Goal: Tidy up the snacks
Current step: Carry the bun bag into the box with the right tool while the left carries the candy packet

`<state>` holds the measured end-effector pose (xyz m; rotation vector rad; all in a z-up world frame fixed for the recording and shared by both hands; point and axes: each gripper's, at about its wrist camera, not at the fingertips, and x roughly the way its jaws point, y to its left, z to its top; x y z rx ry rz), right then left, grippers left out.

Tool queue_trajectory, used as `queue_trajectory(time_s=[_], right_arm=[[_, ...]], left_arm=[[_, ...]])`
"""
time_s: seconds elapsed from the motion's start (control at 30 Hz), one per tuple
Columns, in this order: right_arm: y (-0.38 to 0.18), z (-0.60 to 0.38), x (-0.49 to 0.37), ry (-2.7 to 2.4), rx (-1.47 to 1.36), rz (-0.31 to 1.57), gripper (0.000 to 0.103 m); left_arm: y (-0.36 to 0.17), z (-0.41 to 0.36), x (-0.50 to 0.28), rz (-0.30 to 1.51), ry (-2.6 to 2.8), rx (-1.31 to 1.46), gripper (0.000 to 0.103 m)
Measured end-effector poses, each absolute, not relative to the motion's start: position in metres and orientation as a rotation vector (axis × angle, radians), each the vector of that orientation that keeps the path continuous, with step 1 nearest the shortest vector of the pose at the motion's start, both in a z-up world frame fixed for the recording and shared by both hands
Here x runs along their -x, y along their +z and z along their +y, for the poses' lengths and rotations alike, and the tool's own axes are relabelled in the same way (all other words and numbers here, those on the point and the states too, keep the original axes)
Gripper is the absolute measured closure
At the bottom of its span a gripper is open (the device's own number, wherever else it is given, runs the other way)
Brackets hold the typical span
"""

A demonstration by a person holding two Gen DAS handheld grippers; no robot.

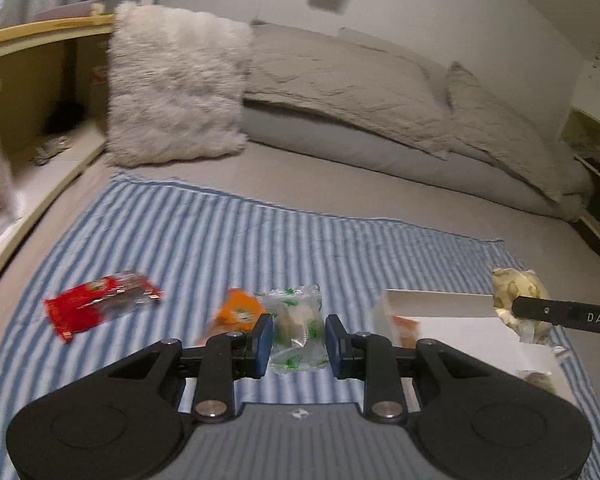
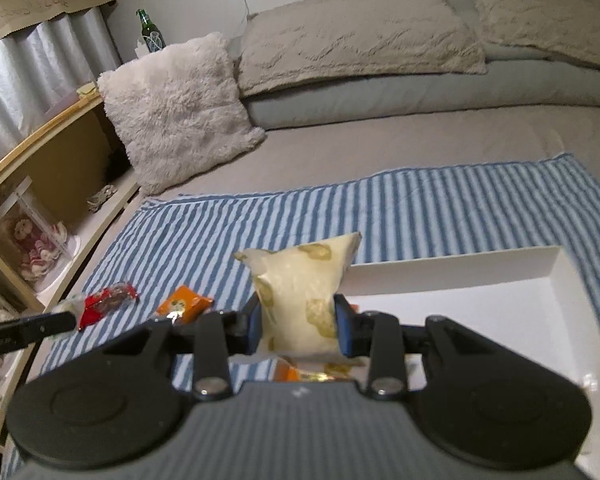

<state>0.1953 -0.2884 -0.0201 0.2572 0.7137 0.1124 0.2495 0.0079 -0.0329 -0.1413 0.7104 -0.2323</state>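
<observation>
Two close wrist views angled down, sharing striped cloth.

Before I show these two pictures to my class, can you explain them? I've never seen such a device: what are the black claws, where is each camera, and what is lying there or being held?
Each picture comes from a camera mounted on a hand-held two-finger gripper, looking forward along its fingers. A person holds one in each hand. In the left view, the left gripper is shut on a clear green-printed packet. In the right view, the right gripper is shut on a cream snack bag. Below them a striped cloth is spread on a bed. A red packet and an orange packet lie on it, beside a white box.
</observation>
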Motion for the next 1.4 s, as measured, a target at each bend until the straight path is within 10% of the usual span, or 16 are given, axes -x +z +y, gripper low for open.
queue_trajectory(time_s=[1.4], right_arm=[[-0.067, -0.436, -0.157, -0.181, -0.237, 0.819, 0.062]], left_arm=[[-0.136, -0.209, -0.282, 1.055, -0.627, -0.029, 0.072]])
